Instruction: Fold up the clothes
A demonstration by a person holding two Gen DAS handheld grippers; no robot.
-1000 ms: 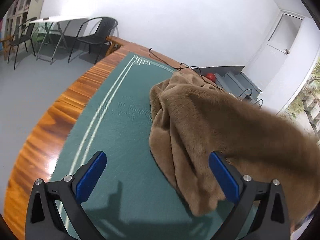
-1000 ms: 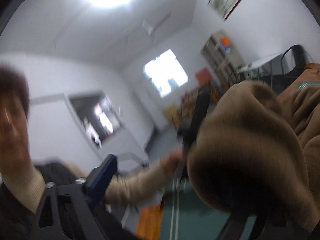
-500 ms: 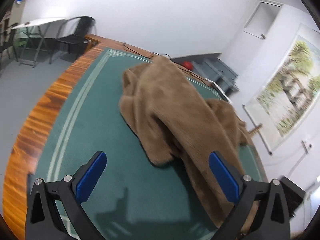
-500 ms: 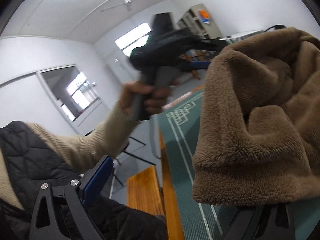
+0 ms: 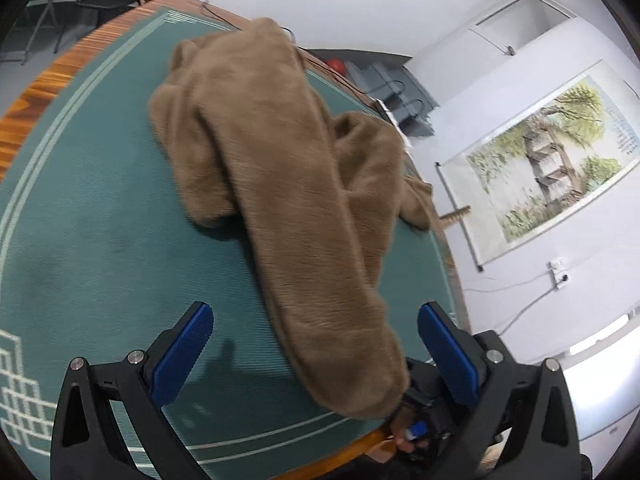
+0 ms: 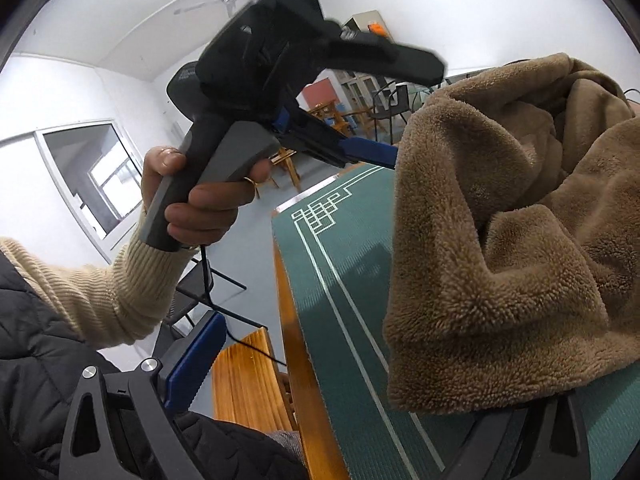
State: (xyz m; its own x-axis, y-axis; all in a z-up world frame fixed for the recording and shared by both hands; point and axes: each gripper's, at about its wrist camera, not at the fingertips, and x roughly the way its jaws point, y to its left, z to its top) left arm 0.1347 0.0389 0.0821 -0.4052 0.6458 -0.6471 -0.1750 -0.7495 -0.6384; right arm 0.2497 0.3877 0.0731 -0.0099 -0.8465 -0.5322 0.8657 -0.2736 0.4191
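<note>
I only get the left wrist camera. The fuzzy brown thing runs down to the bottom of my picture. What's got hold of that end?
Observer: Nothing pinches it. In the right wrist view the fuzzy brown fleece garment drapes over one finger of the right gripper and hides it. The fingers stand wide apart.
Operator: Who's holding my gripper?
Observer: A hand in a cream ribbed sleeve grips the handle of the left gripper.
Operator: Is anything next to the table?
Observer: Yes, a low wooden bench stands beside the green-covered table.
</note>
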